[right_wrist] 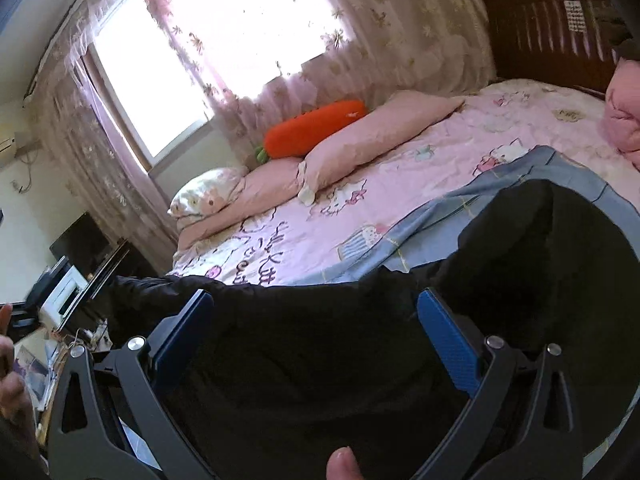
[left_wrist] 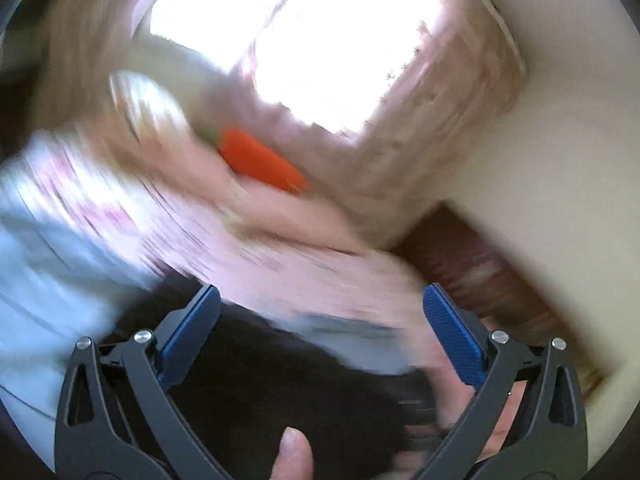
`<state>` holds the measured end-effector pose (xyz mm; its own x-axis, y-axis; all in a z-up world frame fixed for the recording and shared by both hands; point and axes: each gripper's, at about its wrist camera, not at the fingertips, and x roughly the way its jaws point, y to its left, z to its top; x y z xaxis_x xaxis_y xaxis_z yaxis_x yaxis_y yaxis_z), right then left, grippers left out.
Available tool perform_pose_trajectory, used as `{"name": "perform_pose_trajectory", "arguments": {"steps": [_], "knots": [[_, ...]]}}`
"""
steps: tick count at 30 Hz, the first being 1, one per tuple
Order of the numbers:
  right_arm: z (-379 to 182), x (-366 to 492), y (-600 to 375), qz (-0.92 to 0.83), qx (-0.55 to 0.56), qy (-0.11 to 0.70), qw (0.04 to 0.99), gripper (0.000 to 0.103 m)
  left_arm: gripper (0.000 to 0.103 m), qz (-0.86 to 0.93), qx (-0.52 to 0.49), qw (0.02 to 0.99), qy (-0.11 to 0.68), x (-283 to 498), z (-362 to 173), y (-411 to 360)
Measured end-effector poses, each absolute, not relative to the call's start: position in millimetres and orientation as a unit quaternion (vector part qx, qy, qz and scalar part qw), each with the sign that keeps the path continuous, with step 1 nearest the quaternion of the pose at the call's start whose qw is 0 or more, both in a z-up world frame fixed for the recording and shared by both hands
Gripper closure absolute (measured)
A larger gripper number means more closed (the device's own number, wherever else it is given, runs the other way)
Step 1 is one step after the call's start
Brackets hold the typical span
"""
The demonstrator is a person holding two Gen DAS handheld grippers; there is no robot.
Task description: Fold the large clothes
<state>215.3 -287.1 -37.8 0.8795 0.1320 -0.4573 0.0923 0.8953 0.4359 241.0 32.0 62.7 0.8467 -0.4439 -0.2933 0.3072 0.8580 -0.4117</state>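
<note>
One black garment (right_wrist: 320,340) is seen, spread in loose rumples over the near edge of the bed (right_wrist: 460,136), on top of the pink cartoon-print sheet and its blue border; it is plain, dark and matte, with a raised hump at the right. Two grippers are shown. The right gripper (right_wrist: 314,320) is held above the garment with its blue-padded fingers (right_wrist: 448,344) spread wide, nothing being gripped between them. The left gripper (left_wrist: 322,320) is likewise seen wide open and empty, over the same dark cloth, though its view is heavily smeared by motion blur. At least three pillows (right_wrist: 376,128) are counted along the far side of the bed, with one orange carrot-shaped cushion (right_wrist: 314,128) resting behind them below the curtained window (right_wrist: 240,40). One pink quilt (right_wrist: 624,108) is bundled at the right edge.
</note>
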Motion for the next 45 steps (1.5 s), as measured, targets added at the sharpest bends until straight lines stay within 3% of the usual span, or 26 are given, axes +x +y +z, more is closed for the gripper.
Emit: {"name": "perform_pose_trajectory", "arguments": {"steps": [4, 11, 16, 18, 21, 30, 40, 45], "knots": [[-42, 212, -262, -0.026, 0.141, 0.227, 0.963, 0.001, 0.002, -0.149, -0.021, 0.979, 0.135, 210, 33, -14], [-76, 259, -252, -0.064, 0.08, 0.257, 0.961, 0.001, 0.002, -0.125, 0.011, 0.972, 0.199, 290, -54, -52], [-88, 313, -266, -0.086, 0.015, 0.277, 0.957, 0.001, 0.002, -0.084, 0.102, 0.965, 0.226, 358, -94, -70], [-108, 333, -275, -0.101, -0.021, 0.295, 0.95, 0.001, 0.002, -0.091, 0.095, 0.958, 0.255, 381, -120, -59], [-133, 354, -303, -0.067, 0.061, 0.337, 0.937, 0.001, 0.002, -0.118, 0.01, 0.948, 0.296, 402, -147, -31], [-168, 375, -325, -0.04, 0.132, 0.369, 0.919, 0.001, 0.002, -0.136, -0.031, 0.944, 0.299, 412, -173, -23], [-160, 358, -317, -0.041, 0.117, 0.347, 0.93, 0.001, 0.002, -0.116, -0.022, 0.943, 0.312, 399, -168, -25], [-129, 328, -310, -0.051, 0.105, 0.299, 0.947, 0.001, 0.002, -0.127, 0.058, 0.971, 0.196, 345, -105, -71]]}}
